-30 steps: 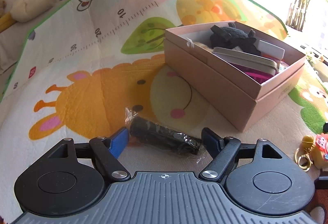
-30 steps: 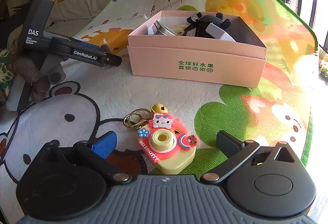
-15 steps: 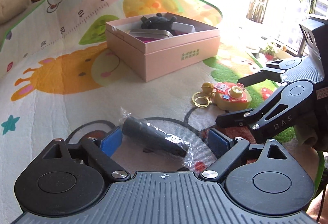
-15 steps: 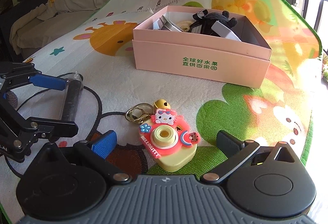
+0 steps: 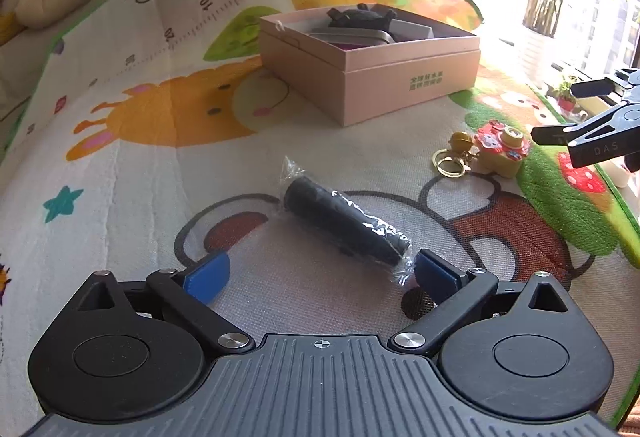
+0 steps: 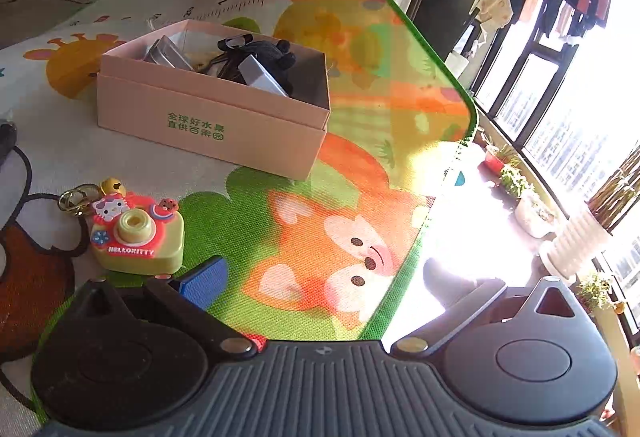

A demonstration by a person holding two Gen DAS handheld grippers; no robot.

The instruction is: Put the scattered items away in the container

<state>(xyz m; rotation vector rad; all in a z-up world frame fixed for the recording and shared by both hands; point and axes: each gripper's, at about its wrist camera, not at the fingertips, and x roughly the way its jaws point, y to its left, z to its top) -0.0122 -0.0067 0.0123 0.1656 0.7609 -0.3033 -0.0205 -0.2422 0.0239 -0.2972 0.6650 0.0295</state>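
While its jaws have just been opening, the left gripper (image 5: 318, 273) (holding nothing) stands before the wrapped black roll (image 5: 347, 227).

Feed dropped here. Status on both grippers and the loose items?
Left gripper open, jaws just widened, wrapped black tube on mat ahead, untouched. Right gripper open, empty. Camera keychain outside pink box.
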